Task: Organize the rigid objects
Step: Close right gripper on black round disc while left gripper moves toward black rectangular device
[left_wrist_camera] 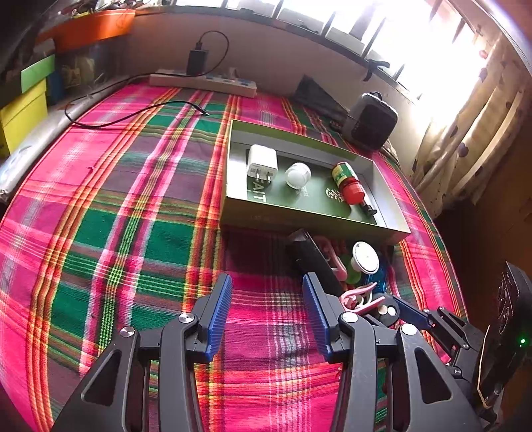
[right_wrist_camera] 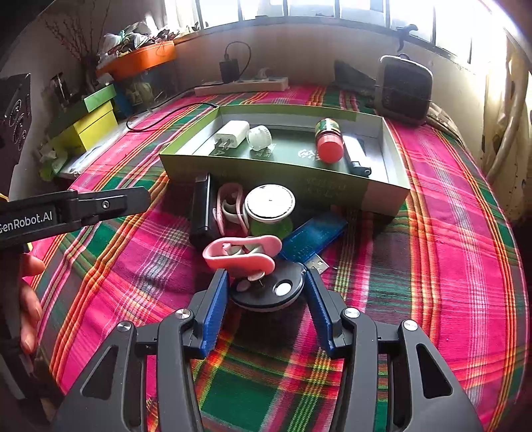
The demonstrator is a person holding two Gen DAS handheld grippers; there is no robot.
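A green box lid [left_wrist_camera: 309, 217] [right_wrist_camera: 266, 172] lies on the plaid cloth and holds a white charger [left_wrist_camera: 262, 161] [right_wrist_camera: 232, 133], a white round cap [left_wrist_camera: 298, 174] [right_wrist_camera: 259, 137], a red-capped bottle [left_wrist_camera: 347, 181] [right_wrist_camera: 328, 141] and a black lighter [right_wrist_camera: 356, 154]. In front of it lies a pile: a black bar [right_wrist_camera: 201, 209], pink clips [right_wrist_camera: 244, 254], a white-lidded green jar [right_wrist_camera: 270, 207], a blue USB stick [right_wrist_camera: 311, 237] and a black round disc [right_wrist_camera: 271, 292]. My right gripper [right_wrist_camera: 267, 292] is open, its fingers on either side of the disc. My left gripper [left_wrist_camera: 267, 292] is open and empty over the cloth, left of the pile.
A white power strip [left_wrist_camera: 202, 83] with a black adapter and cable lies at the back. A grey speaker [left_wrist_camera: 370, 121] stands behind the box. Yellow and green boxes [left_wrist_camera: 23, 99] and an orange tray [left_wrist_camera: 96, 25] stand at the left. Curtains hang at the right.
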